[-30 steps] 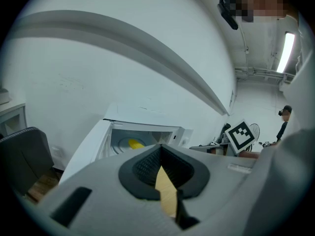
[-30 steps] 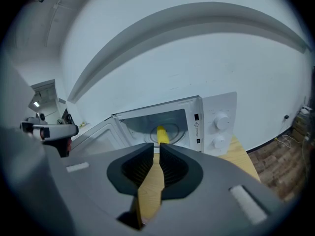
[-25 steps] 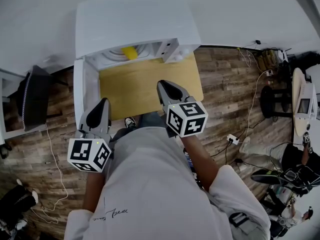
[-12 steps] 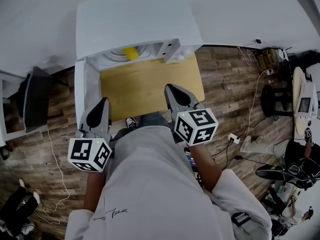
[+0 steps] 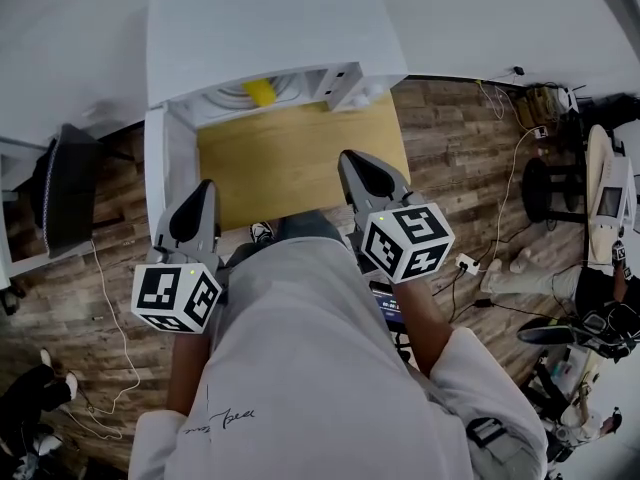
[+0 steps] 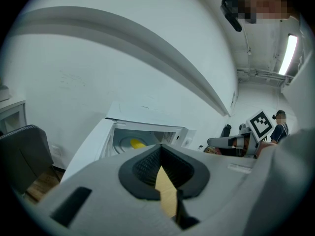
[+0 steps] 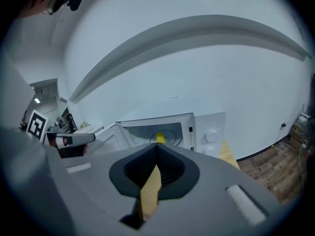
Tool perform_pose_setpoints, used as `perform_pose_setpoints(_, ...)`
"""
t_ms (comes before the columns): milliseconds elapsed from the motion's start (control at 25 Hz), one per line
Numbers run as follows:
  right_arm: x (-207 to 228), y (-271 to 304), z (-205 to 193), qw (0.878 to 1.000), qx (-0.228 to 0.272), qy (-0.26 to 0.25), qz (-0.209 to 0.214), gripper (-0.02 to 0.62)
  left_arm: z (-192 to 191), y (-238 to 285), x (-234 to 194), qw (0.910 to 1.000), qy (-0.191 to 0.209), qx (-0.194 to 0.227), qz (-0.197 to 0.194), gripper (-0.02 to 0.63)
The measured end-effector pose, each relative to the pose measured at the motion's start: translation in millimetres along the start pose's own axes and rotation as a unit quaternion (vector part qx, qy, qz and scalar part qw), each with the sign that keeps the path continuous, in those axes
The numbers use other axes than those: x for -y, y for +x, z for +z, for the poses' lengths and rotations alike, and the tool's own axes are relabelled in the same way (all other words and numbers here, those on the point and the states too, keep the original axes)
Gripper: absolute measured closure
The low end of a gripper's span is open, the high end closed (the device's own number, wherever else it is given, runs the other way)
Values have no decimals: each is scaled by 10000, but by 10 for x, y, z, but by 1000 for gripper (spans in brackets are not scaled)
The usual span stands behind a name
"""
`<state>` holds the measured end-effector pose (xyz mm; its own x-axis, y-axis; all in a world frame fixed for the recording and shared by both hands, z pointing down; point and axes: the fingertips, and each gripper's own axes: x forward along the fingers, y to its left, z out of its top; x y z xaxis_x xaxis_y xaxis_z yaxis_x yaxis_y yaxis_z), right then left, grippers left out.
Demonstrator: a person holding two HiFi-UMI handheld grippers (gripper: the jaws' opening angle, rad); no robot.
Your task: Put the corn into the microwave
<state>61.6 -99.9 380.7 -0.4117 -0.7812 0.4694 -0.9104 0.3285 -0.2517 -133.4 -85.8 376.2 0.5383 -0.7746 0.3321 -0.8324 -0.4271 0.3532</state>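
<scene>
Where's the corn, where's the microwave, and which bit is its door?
corn [image 5: 260,92]: head view, middle of the yellow cob inside the microwave.
microwave [image 5: 270,33]: head view, its white top.
door [image 5: 158,168]: head view, the open door's upper edge.

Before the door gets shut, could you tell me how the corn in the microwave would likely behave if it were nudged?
The corn looks short and rounded, so it would probably roll rather than slide. It lies on the round plate inside the microwave, a smooth-looking surface that likely offers little grip. It seems stiff rather than floppy.
</scene>
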Motion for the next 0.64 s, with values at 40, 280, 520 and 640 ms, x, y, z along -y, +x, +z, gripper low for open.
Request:
perform_pose_setpoints(40, -5, -2, 6, 10000, -4, -18, 23, 584, -3, 0, -1, 10000, -2, -6, -2, 615)
perform_pose_setpoints(280, -7, -18, -19, 9999, -59, 39, 132, 584, -23, 2, -6, 10000, -49, -37, 7, 615)
perform_pose_setpoints(520, 10, -39, -49, 9998, -141, -73, 101, 583, -32, 13, 8, 10000, -47, -34, 2, 615)
perform_pose_setpoints(640, 9, -53, -58, 9996, -187, -205, 68, 583, -44, 13, 27, 10000, -43, -31, -5, 615)
